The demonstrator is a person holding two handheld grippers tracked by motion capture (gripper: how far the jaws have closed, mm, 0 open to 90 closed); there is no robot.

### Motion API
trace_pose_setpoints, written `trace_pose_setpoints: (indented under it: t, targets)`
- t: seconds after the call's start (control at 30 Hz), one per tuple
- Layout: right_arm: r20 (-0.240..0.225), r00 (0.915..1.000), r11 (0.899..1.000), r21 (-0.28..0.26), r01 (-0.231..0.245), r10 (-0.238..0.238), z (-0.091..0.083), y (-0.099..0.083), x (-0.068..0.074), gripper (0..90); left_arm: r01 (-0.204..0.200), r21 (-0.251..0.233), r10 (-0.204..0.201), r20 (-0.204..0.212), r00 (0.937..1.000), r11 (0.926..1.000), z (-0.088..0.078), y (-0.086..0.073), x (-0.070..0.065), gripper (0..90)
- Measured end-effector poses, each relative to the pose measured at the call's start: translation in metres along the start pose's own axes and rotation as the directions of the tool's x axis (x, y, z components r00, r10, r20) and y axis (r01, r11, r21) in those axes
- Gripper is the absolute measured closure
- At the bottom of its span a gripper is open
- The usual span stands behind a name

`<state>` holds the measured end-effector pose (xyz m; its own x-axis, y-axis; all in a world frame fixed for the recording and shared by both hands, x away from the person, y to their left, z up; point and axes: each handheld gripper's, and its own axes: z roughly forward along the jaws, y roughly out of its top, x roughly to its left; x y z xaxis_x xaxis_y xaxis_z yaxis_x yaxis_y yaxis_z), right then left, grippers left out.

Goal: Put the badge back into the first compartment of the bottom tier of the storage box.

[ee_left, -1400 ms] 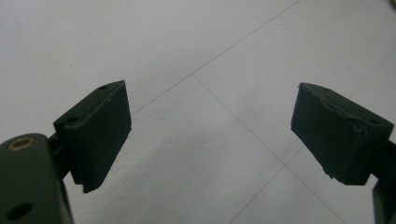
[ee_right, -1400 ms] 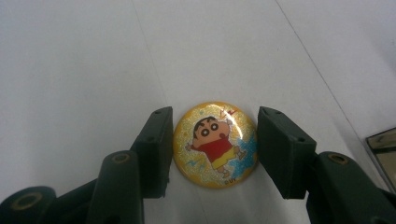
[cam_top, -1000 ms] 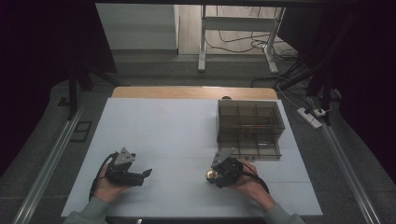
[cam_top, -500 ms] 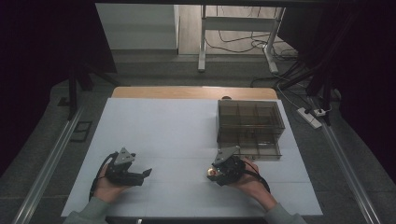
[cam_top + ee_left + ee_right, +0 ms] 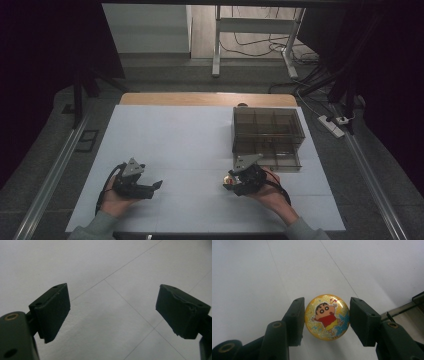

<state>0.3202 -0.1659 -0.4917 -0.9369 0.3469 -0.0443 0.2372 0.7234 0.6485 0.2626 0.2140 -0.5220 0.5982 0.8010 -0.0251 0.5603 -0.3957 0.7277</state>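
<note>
A round yellow badge (image 5: 327, 317) with a cartoon child in a red shirt sits between the black pads of my right gripper (image 5: 326, 315), which press on its two sides just above the white table. From above, that gripper (image 5: 231, 182) is near the front right with the badge (image 5: 228, 180) at its tip. My left gripper (image 5: 156, 186) rests at the front left. In its own view the left gripper (image 5: 112, 310) is open, with bare table between its pads.
A dark translucent box (image 5: 267, 134) with several compartments stands at the back right, just beyond the right hand. The white table (image 5: 175, 135) ends in a wooden strip at the far side. Cables and a power strip (image 5: 332, 125) lie on the floor.
The right hand with the badge has edged slightly away from the front edge toward the box. The left hand has stayed where it was.
</note>
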Motion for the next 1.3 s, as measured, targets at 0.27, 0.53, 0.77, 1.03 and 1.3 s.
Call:
trace_pose_setpoints:
  t: [0.27, 0.53, 0.77, 1.03, 1.3]
  targets:
    - [-0.036, 0.9991, 0.998, -0.058, -0.027, 0.024, -0.009, 0.006, 0.001, 46.9, 0.000, 0.002, 0.000, -0.001, 1.0000, 1.0000, 0.000, 0.000, 0.000, 12.3]
    - [-0.023, 0.9992, 0.997, -0.073, -0.036, 0.034, -0.014, 0.006, -0.002, 46.9, 0.000, 0.002, 0.000, -0.002, 1.0000, 1.0000, 0.001, 0.000, 0.000, 12.3]
    - [-0.004, 0.9991, 0.994, -0.097, -0.042, 0.042, -0.022, 0.007, -0.005, 46.9, 0.001, 0.001, -0.001, -0.002, 1.0000, 1.0000, 0.000, 0.000, 0.000, 12.3]
    - [0.018, 0.9987, 0.991, -0.123, -0.046, 0.049, -0.030, 0.008, -0.007, 46.9, 0.006, -0.008, -0.006, -0.002, 1.0000, 0.9999, -0.001, 0.000, 0.000, 12.3]
    - [0.038, 0.9975, 0.990, -0.132, -0.055, 0.060, -0.034, 0.007, -0.011, 47.0, 0.008, -0.010, -0.008, -0.003, 1.0000, 0.9999, -0.001, 0.000, 0.001, 12.4]
